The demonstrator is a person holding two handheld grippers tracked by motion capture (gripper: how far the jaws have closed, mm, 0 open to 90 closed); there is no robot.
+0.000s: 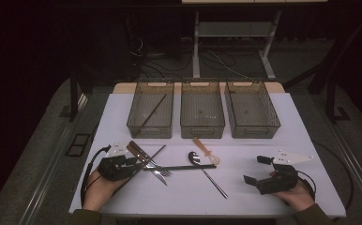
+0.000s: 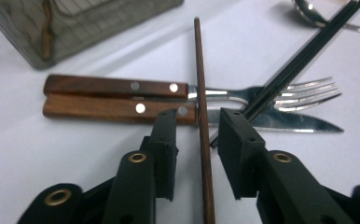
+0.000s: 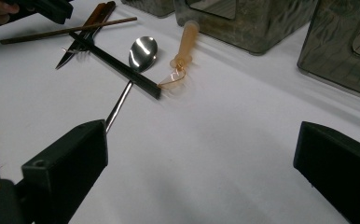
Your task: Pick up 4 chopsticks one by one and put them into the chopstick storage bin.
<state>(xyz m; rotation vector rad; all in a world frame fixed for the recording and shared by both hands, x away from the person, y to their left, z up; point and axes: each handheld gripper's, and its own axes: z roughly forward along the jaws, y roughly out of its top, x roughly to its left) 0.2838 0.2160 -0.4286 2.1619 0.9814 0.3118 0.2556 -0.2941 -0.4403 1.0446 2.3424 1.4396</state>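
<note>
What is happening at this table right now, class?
A person works with a claw in each hand. The left claw straddles a brown wooden chopstick lying across a wood-handled knife and fork; small gaps remain, so it is not gripped yet. The right claw rests open on the white table, holding nothing. Another chopstick lies in the left bin.

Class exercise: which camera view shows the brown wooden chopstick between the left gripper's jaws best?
The left gripper view: the brown chopstick runs up between the left gripper's jaws, gaps visible both sides. The high view shows it small beside the fork. The right gripper view shows it far off, its gripped end hidden.
</note>
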